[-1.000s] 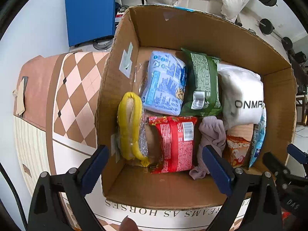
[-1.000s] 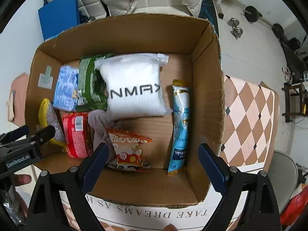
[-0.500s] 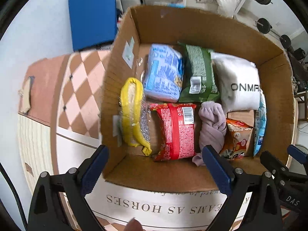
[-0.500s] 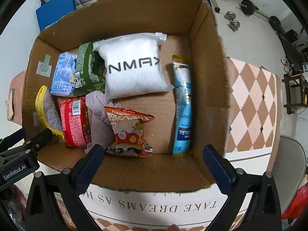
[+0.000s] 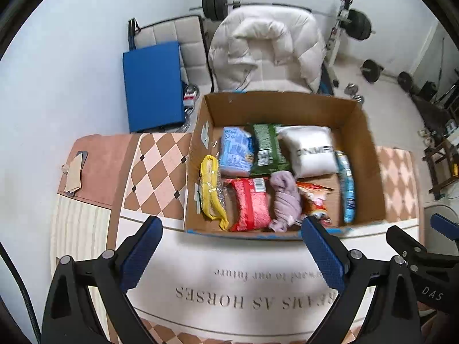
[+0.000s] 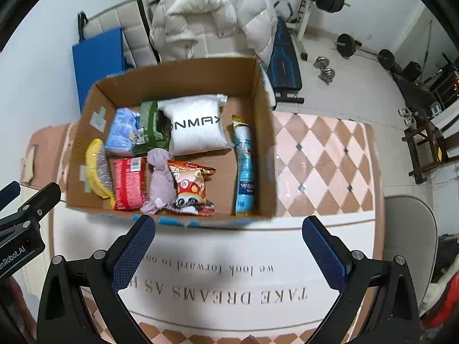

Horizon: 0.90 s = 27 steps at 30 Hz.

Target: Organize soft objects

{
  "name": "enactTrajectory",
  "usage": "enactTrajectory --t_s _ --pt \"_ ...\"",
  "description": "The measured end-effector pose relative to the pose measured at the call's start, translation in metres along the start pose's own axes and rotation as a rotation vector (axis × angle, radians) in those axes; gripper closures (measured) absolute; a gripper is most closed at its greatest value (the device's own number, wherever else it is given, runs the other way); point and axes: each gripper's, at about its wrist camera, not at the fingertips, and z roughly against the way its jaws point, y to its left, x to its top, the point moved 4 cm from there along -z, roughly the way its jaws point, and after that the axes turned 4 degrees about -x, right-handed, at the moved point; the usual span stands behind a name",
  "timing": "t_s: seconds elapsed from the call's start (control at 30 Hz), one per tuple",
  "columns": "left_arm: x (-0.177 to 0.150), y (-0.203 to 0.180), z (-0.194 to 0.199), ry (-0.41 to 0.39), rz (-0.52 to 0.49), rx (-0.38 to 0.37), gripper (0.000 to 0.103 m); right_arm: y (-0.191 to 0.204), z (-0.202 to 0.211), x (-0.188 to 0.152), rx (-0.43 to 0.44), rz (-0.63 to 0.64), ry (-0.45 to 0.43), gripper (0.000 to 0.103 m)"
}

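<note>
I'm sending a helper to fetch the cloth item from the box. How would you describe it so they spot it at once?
Look in the open cardboard box on the table. In the front row, between the red packet and the orange cartoon snack bag, lies a crumpled mauve cloth. It is the only unpackaged fabric there; everything around it is shiny printed wrapping.

My left wrist camera looks down and forward from above the table's near edge at the cardboard box (image 5: 355, 126). My right wrist camera sits alongside, same heading, box (image 6: 258, 109) left of center. Both share the box interior.
</note>
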Motion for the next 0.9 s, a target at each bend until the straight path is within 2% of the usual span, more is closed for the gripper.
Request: enactTrajectory --t_s 0.23,0.43,0.67,0.9 --pt "-0.024 -0.004 0.074 -0.064 -0.004 -0.078 0.004 -0.014 0.086 -0.037 0.025 -0.026 -0.123 0.0" --pt "-0.044 -0.005 0.142 -0.149 -0.018 -0.098 0.004 -0.018 0.17 -0.07 0.039 -0.032 -0.235 0.0" --pt "-0.066 -0.005 0.182 -0.157 -0.003 -0.174 0.004 -0.019 0.238 -0.104 0.027 -0.023 -0.325 0.0" --pt "-0.08 -0.007 0.212 -0.201 -0.051 -0.155 0.004 -0.02 0.283 -0.13 -0.002 -0.012 -0.377 0.0"
